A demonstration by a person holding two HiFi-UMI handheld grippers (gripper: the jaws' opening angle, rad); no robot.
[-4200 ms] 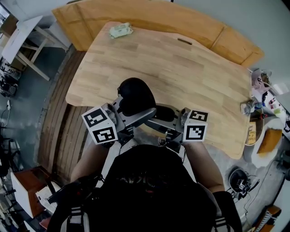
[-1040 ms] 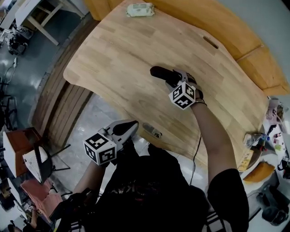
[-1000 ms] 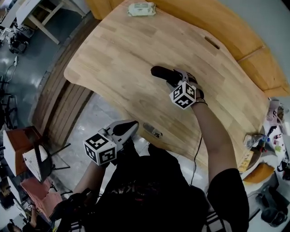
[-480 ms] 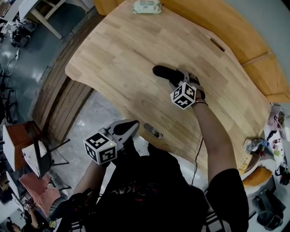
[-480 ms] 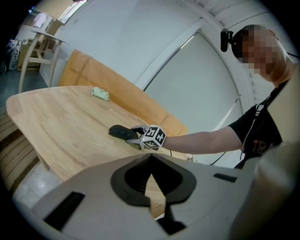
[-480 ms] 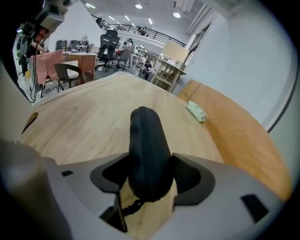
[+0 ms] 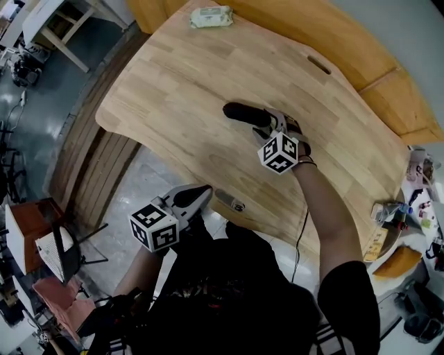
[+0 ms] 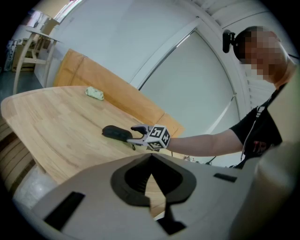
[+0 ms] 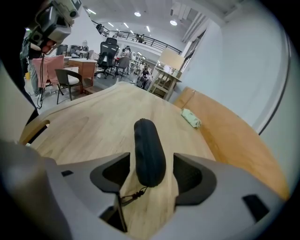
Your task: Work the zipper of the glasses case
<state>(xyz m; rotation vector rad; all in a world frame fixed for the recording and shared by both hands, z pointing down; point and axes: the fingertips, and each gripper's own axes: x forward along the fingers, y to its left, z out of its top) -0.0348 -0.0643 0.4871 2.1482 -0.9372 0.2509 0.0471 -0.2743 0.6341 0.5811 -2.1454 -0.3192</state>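
The black glasses case (image 7: 243,114) lies on the wooden table (image 7: 180,90), near its middle. My right gripper (image 7: 266,123) is open, and the case's near end (image 9: 149,152) lies between its jaws with a gap on each side. A thin black cord (image 9: 133,194) trails from that end onto the wood. My left gripper (image 7: 200,194) is shut on nothing and held off the table, close to the person's body. In the left gripper view its closed jaws (image 8: 150,187) point toward the case (image 8: 116,132) and the right gripper (image 8: 136,135).
A pale green packet (image 7: 211,16) lies at the table's far edge, also seen as the packet (image 9: 191,117). A small metal fitting (image 7: 232,202) sits at the near edge. An orange bench (image 7: 361,55) runs behind the table. Bottles and clutter (image 7: 392,208) stand at the right.
Four seconds ago both grippers met at the case by the table's near edge. Now the case lies out on the table and the left gripper has drawn back. Over the last second, hardly anything moved.
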